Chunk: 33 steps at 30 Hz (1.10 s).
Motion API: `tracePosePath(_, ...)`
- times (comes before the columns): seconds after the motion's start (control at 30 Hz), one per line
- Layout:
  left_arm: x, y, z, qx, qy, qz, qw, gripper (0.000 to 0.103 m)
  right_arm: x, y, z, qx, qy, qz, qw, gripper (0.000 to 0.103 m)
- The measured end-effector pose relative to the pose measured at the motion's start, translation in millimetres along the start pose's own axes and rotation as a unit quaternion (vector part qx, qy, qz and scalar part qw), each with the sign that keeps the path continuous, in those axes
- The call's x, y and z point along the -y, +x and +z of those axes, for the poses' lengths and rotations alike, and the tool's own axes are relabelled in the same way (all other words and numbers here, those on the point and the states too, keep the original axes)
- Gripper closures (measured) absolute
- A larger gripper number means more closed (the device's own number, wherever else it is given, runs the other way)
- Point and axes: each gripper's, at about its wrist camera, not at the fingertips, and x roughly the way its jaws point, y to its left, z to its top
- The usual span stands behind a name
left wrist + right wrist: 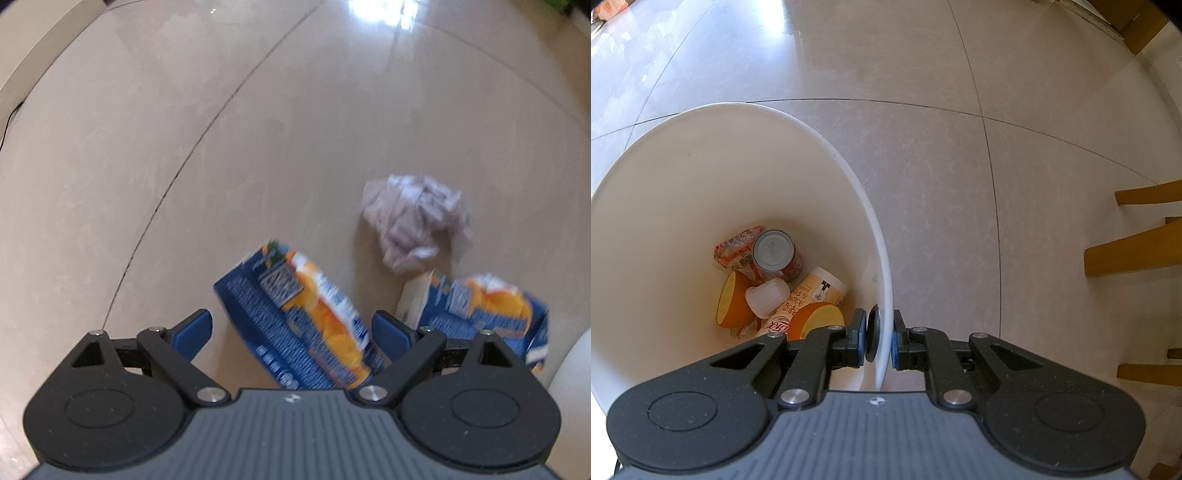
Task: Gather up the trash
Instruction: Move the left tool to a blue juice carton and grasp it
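While the bin [849, 206] is clamped at its rim by the right tool [879, 338], the left tool [291, 332], fingers apart, is held over the nearer juice carton [295, 317] on the floor [184, 147]. Closure is best made across its narrow sides. Motion blur obscures the carton's print; the second carton [491, 310] is partly cut off.

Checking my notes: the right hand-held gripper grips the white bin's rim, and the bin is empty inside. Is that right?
Not quite. The right hand-held gripper does grip the white bin by its rim, but the bin isn't empty: the right wrist view shows a can, orange peels and wrappers inside.
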Motion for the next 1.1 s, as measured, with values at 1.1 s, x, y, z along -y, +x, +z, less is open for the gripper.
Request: tracePosePath(1.1,-8.9,-6.8,-1.5,-0.068,-0.175,-0.038,0.9814,0.022,-3.5,-0.3,-4.0,0.003,-0.002,-0.004,1.000,0.086)
